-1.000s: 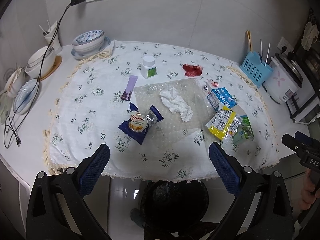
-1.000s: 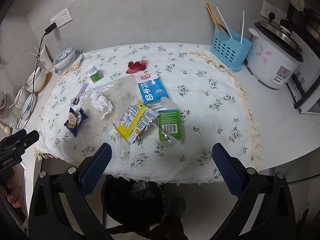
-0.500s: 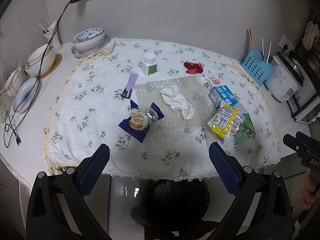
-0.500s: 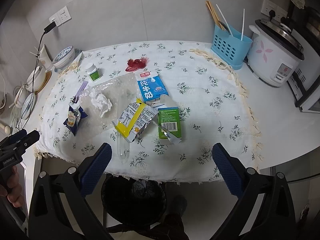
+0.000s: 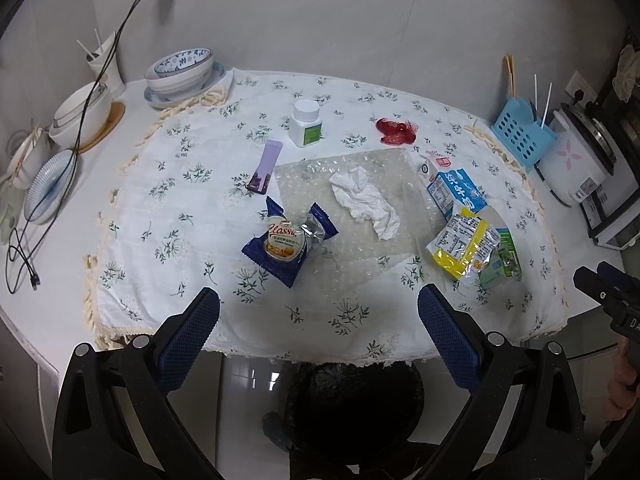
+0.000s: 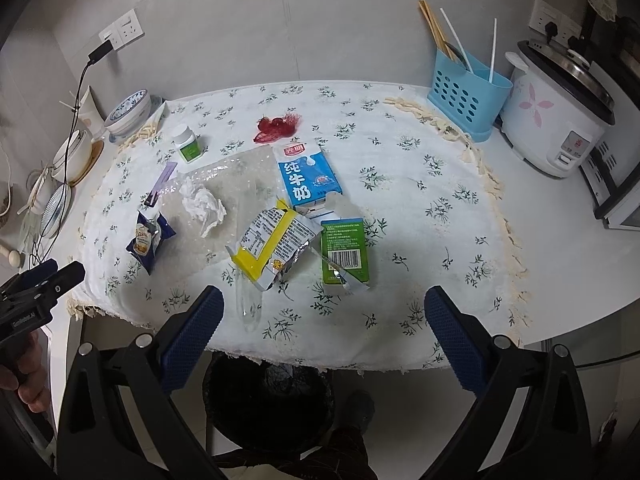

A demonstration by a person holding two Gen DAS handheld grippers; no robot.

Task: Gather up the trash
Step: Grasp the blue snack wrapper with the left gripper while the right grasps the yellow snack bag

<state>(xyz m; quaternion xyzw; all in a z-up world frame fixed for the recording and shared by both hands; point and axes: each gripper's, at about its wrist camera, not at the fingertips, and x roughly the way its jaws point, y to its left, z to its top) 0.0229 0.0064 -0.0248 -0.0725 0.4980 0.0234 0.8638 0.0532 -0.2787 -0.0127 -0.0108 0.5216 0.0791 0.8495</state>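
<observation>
- Left wrist view: the left gripper (image 5: 318,314) hangs released, jaws wide apart and empty, over the near edge of the tablecloth (image 5: 168,216).
- Trash lies spread on the cloth: a blue snack wrapper (image 5: 286,240) nearest, a crumpled tissue (image 5: 364,200) on a sheet of bubble wrap (image 5: 360,236), a purple sachet (image 5: 266,165), a red net (image 5: 396,131), a milk carton (image 5: 454,192), and a yellow packet (image 5: 464,244) overlapping a green box (image 5: 504,262).
- A white pill bottle (image 5: 306,123) stands upright behind the sachet.
- A black bin (image 5: 352,404) sits on the floor under the table edge, between the fingers.
- This view alone shows the stacked bowls (image 5: 182,72) and plates at far left clearly; the right gripper (image 5: 608,292) appears at the right edge, its state unclear here.
- Right wrist view: the right gripper (image 6: 324,320) is likewise released and empty, above the cloth's edge near the packet (image 6: 272,246) and box (image 6: 345,255).
- Only here are the box's barcode, the carton's (image 6: 308,178) full face, a clear plastic strip (image 6: 249,304) by the packet, the blue utensil basket (image 6: 466,96) and the rice cooker (image 6: 556,108) plainly seen.
- The bin (image 6: 268,396) stands below, on a pale tiled floor; grey tiled walls carry sockets.
</observation>
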